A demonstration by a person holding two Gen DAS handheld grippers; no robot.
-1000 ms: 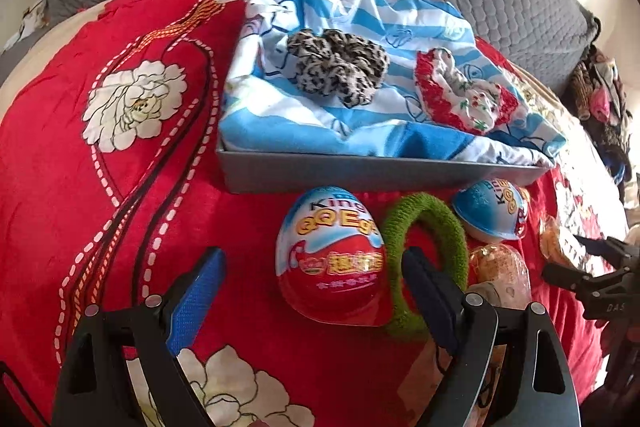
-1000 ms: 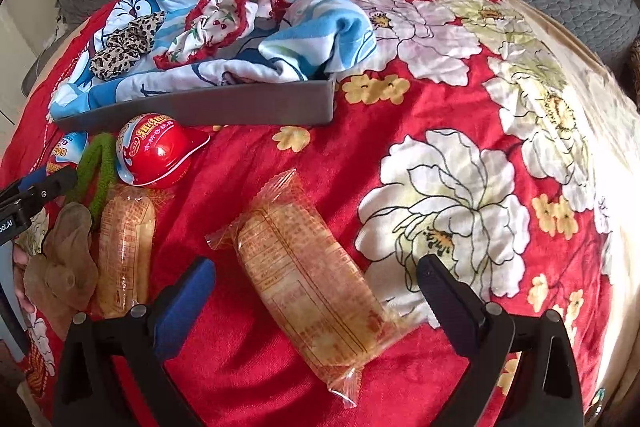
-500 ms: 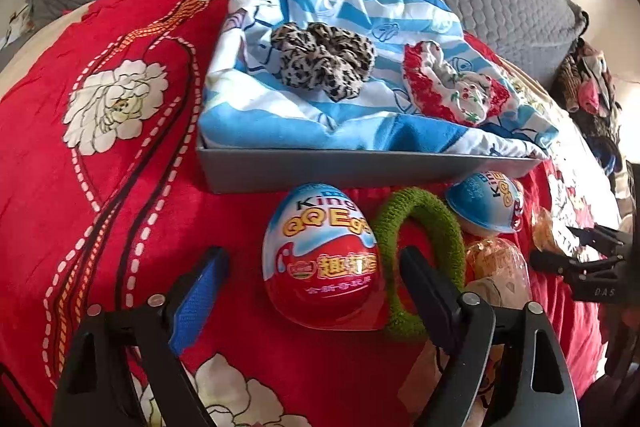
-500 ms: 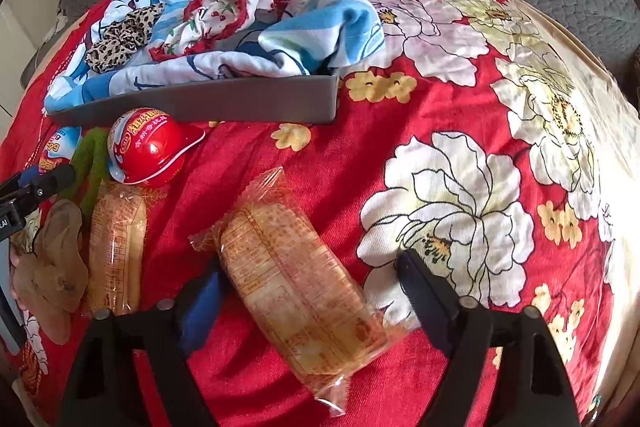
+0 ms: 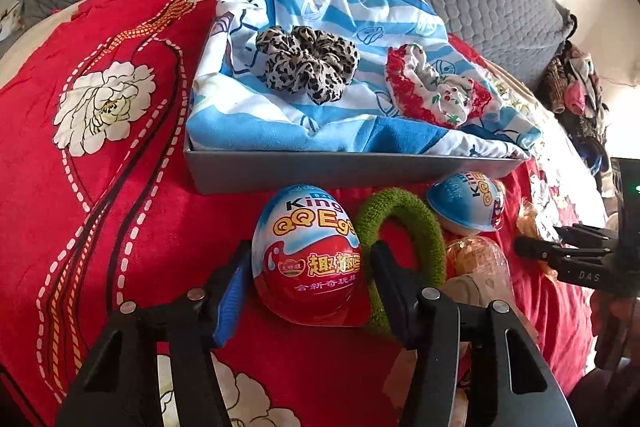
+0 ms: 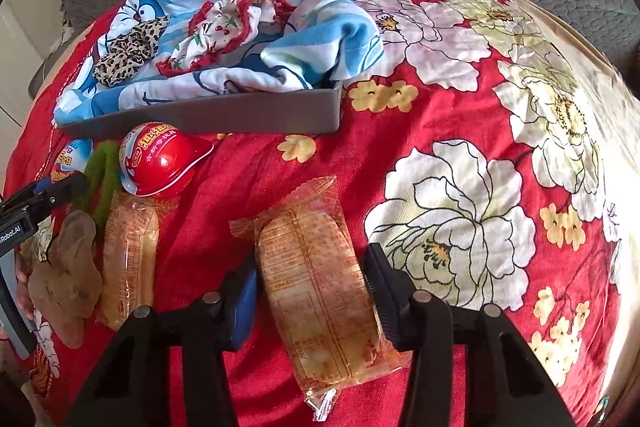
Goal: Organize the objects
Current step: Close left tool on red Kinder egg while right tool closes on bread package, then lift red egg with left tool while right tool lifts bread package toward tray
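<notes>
1. While both grippers close at once, the left gripper (image 5: 306,279) brackets the red-and-blue toy egg (image 5: 306,259) at lower centre of its view, blue pad at the shell's left flank and black finger at its right (jaws have just been closing, about half shut; whether the pads press yet cannot be told).
2. Egg's long axis points up-frame toward the grey tray (image 5: 352,173), which lies directly beyond it, cloth-lined.
3. At lower centre of the right wrist view, the right gripper (image 6: 310,293) straddles the wrapped snack cake (image 6: 316,291), its long axis running up-frame, slightly tilted left (jaws have just been narrowing, fingers at the wrapper's sides; firm contact unclear).
4. Tray (image 6: 240,115) sits up-frame and left of the cake; judged, each hand is nearest its own item.
</notes>
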